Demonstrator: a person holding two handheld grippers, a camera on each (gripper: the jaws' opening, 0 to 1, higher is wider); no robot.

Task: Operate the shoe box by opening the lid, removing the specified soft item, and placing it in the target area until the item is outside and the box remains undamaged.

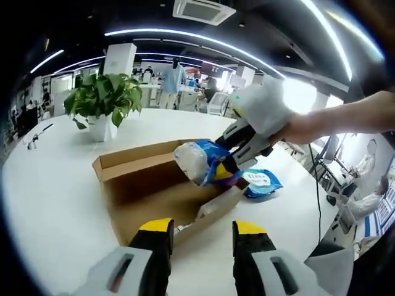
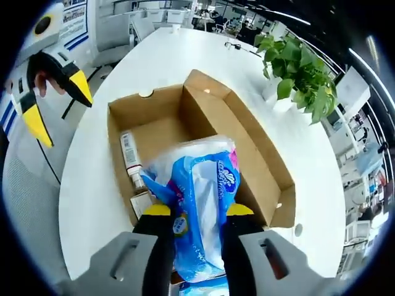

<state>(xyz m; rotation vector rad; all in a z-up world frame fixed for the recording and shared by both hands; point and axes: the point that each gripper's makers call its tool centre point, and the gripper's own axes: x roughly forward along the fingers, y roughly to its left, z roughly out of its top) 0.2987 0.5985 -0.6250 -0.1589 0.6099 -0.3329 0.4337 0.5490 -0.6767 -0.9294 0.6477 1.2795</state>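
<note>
An open brown cardboard shoe box lies on the white table. My right gripper is shut on a blue and white soft tissue pack, holding it above the box's inside. A small white bottle and a flat white item lie inside the box. My left gripper is open at the box's near edge, with nothing between its yellow-tipped fingers.
A second blue pack lies on the table beyond the box. A potted green plant stands near the box. The white round table stretches left of the box. People stand in the office behind.
</note>
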